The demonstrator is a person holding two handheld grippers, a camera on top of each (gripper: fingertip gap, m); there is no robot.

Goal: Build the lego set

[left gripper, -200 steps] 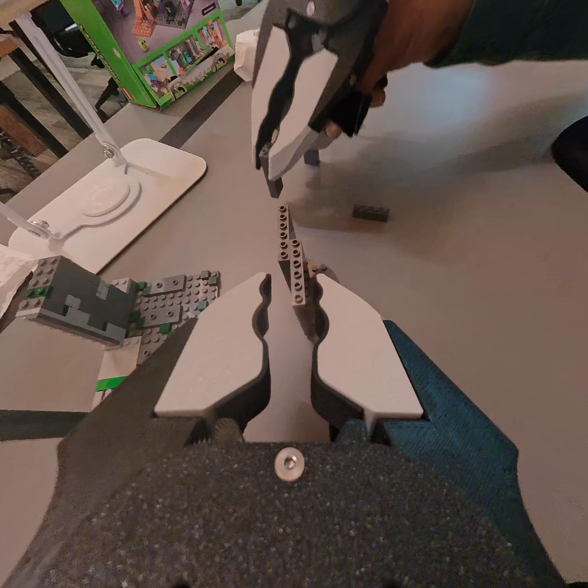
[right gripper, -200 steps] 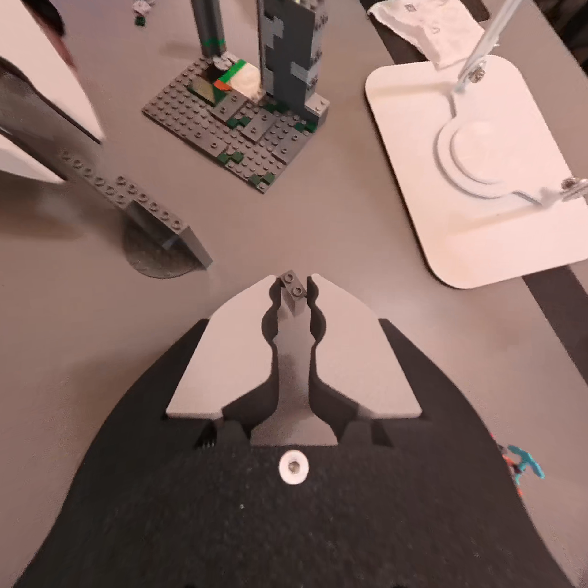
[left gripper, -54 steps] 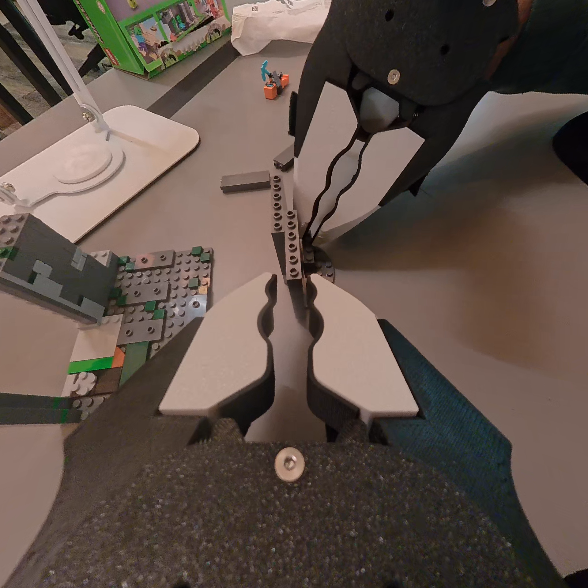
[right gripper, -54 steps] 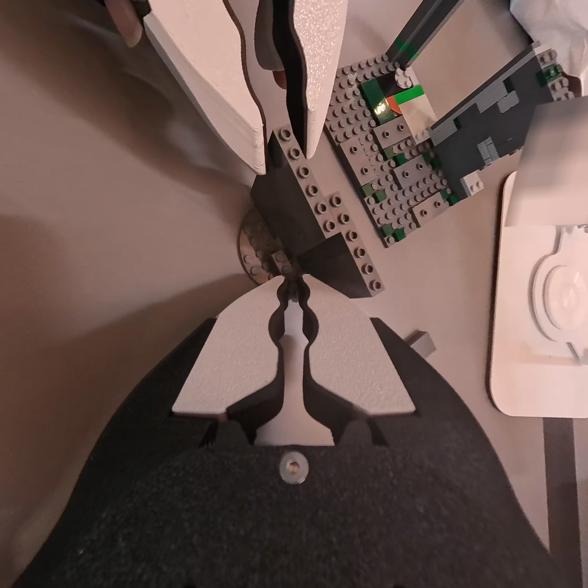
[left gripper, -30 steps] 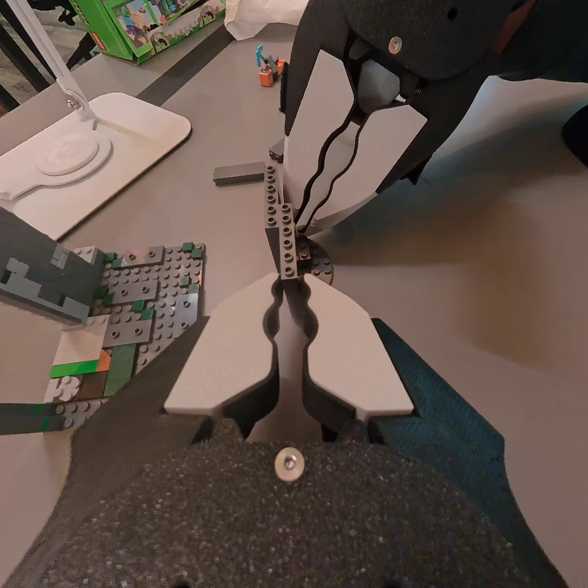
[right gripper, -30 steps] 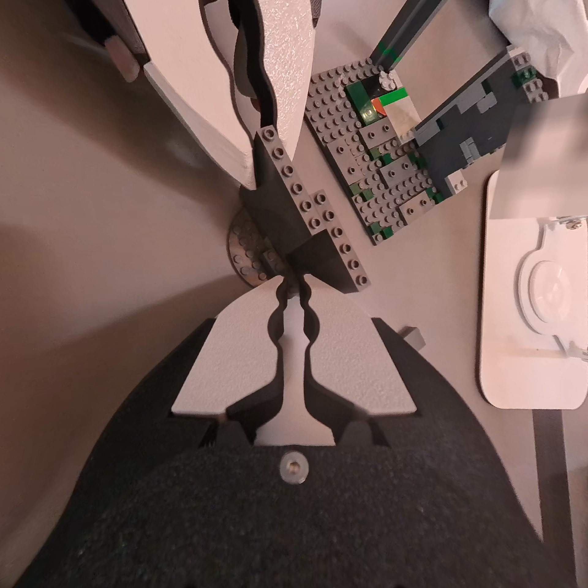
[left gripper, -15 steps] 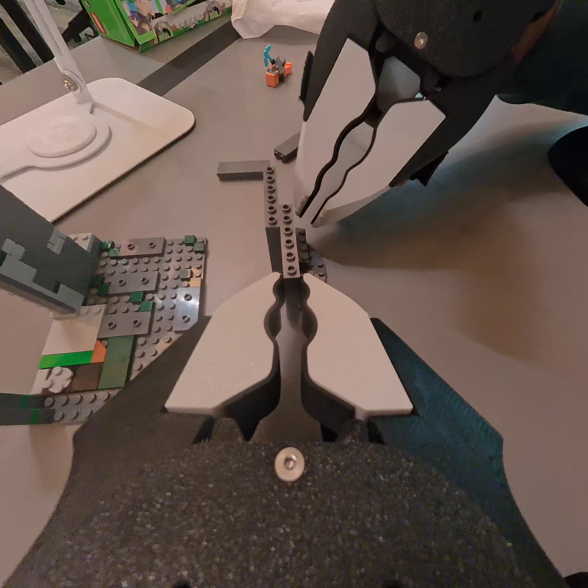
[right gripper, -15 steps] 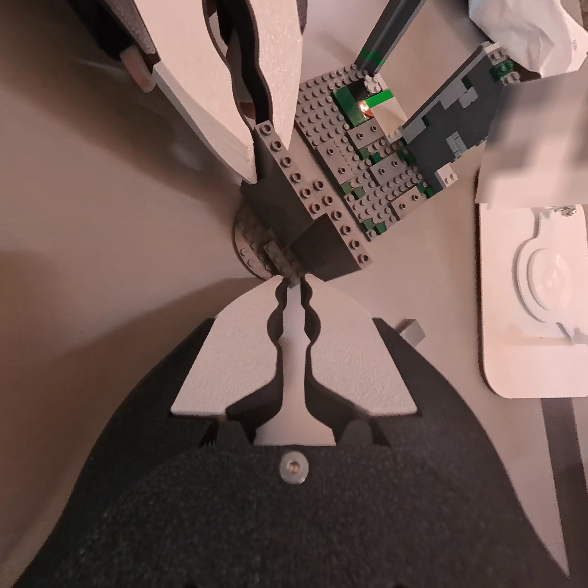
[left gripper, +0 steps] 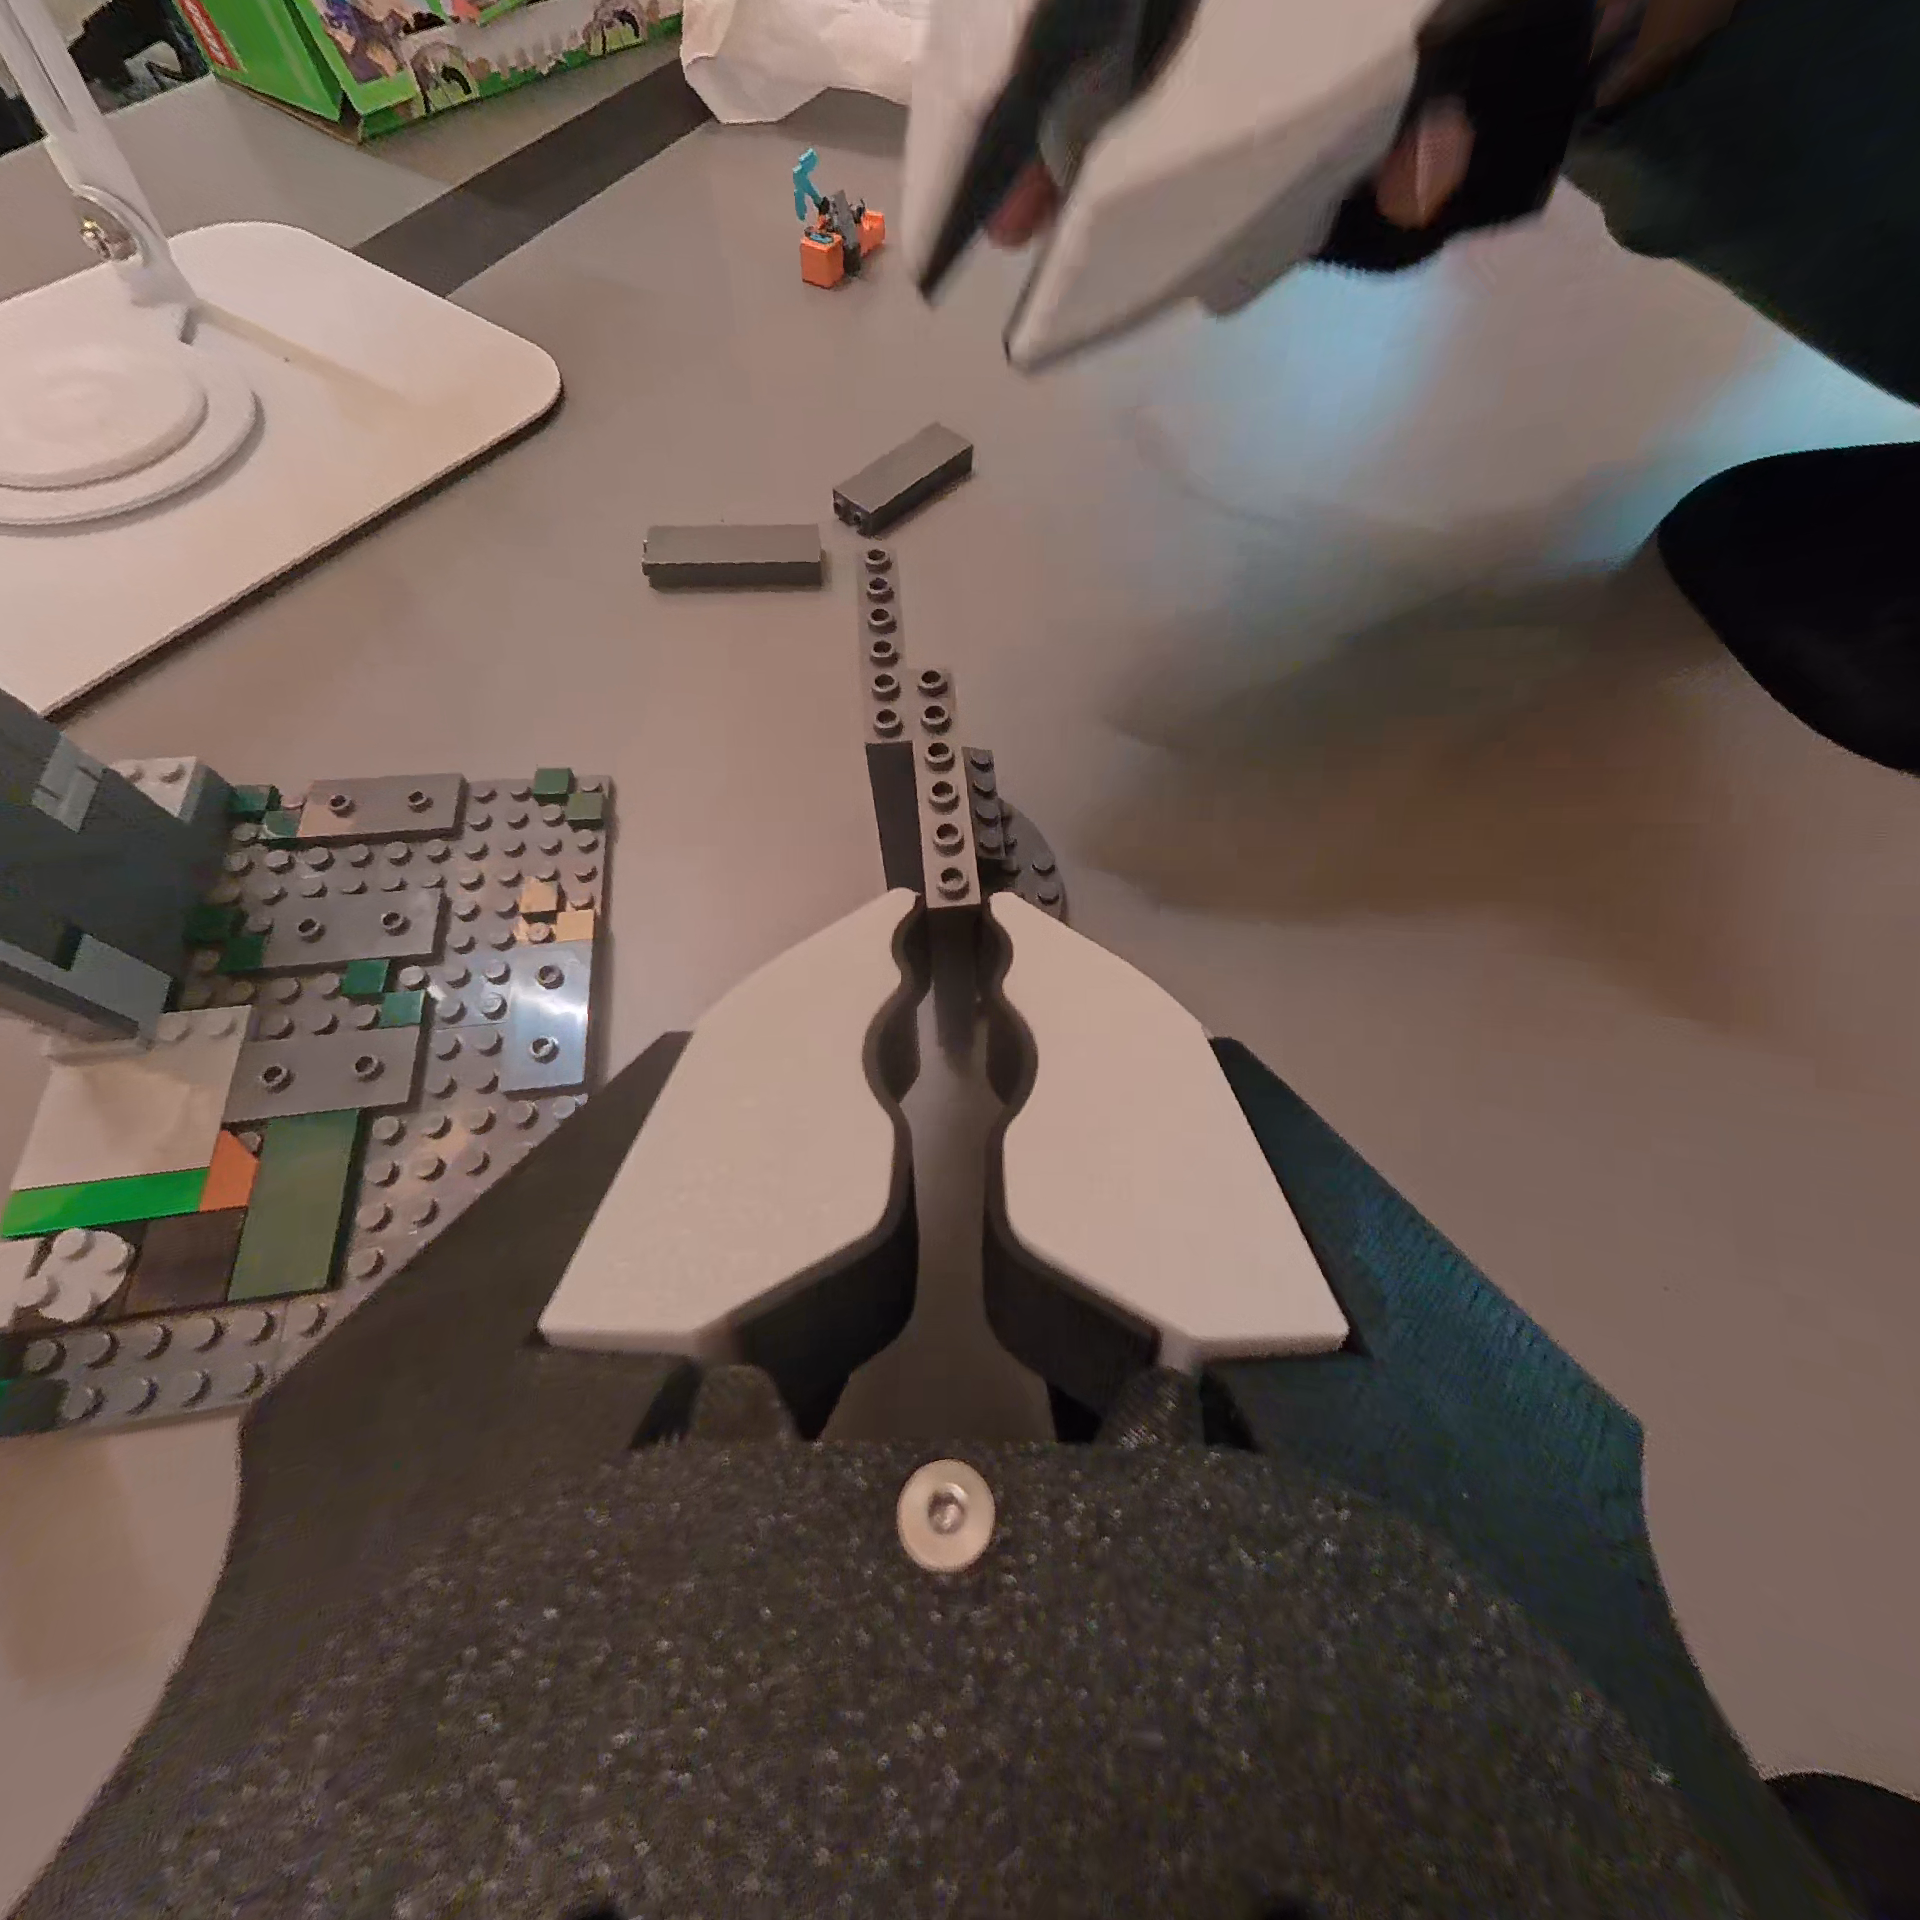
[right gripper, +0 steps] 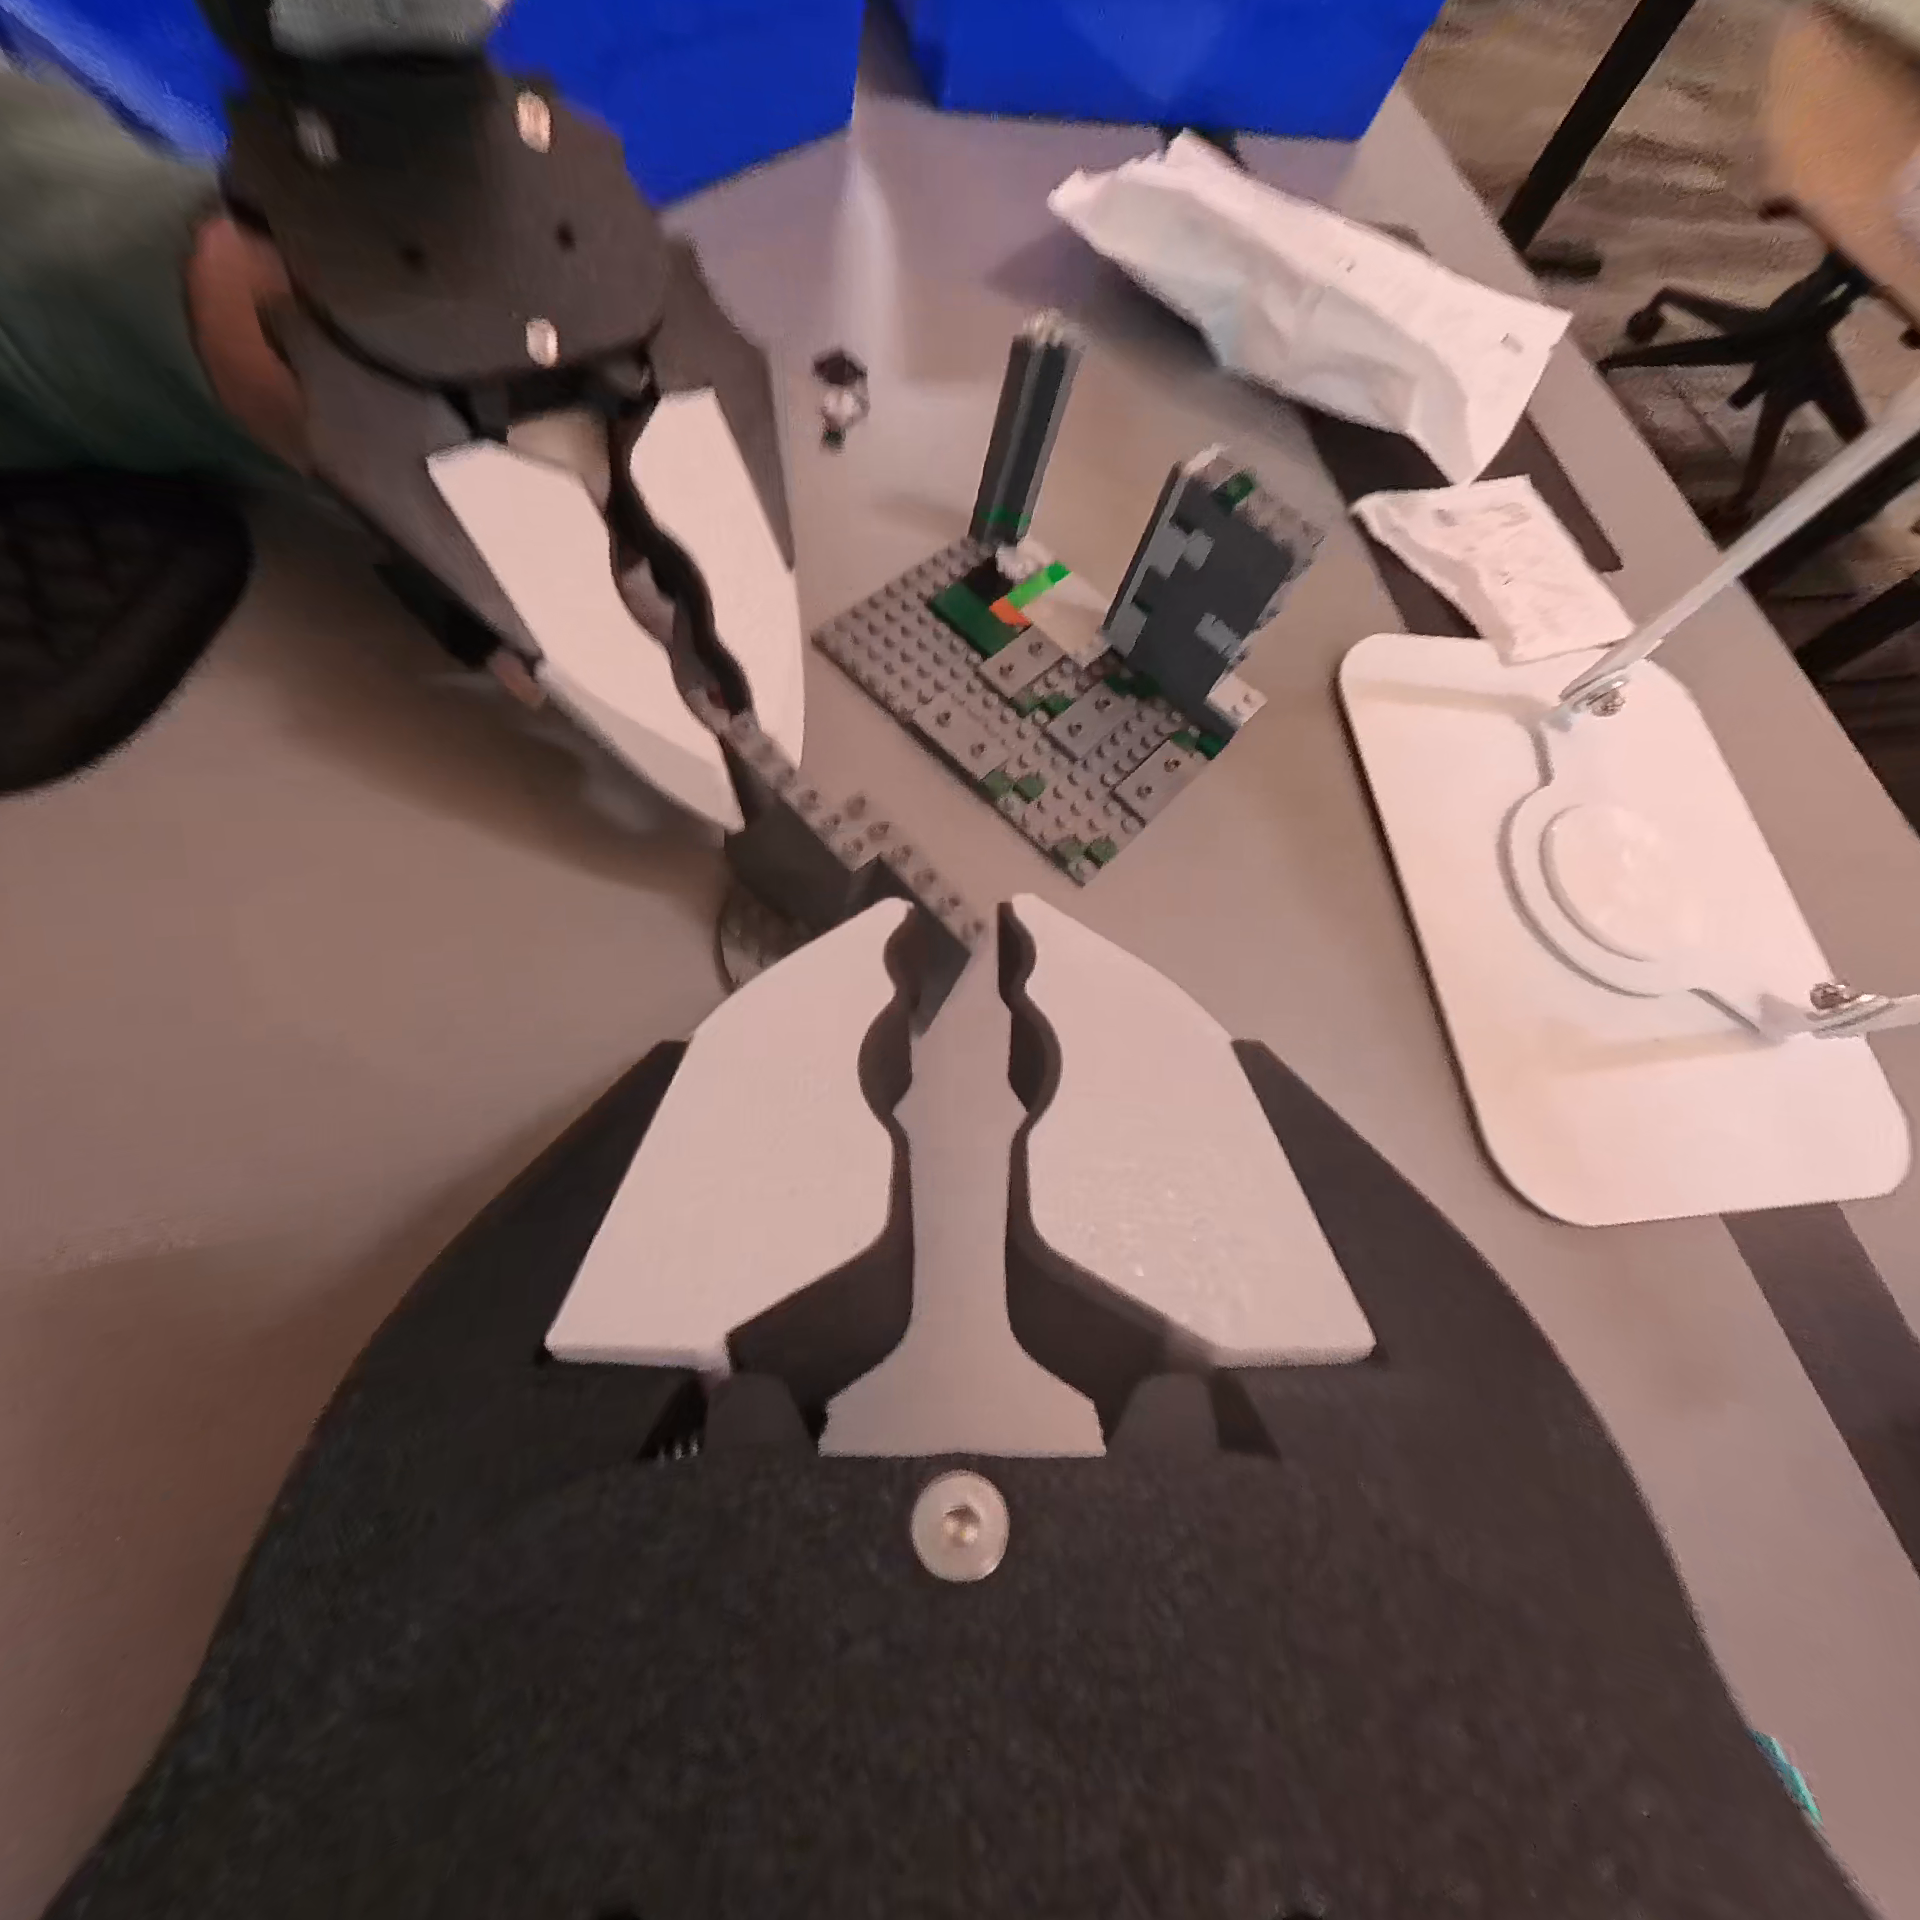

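Observation:
My left gripper (left gripper: 954, 909) is shut on the near end of a long dark grey brick wall (left gripper: 940, 821). The wall stands on a round dark grey plate (left gripper: 1029, 857) on the table. In the right wrist view the left gripper (right gripper: 764, 784) grips the wall (right gripper: 831, 831) from the far side. My right gripper (right gripper: 954, 920) is open and empty, just above and short of the wall's near end. It shows blurred and raised in the left wrist view (left gripper: 977, 327). Two loose dark grey bricks (left gripper: 732, 556) (left gripper: 902, 478) lie beyond the wall.
A grey baseplate (left gripper: 416, 935) with a dark tower (right gripper: 1205, 592) and a slim pillar (right gripper: 1023, 436) lies left of the wall. A white lamp base (right gripper: 1610, 935), a white bag (right gripper: 1309, 281), an orange minifigure (left gripper: 836, 234) and a green box (left gripper: 416, 52) stand around.
My right gripper has let go at the foot of the wall, opened and pulled up and back from it. The left gripper keeps its hold on the wall.

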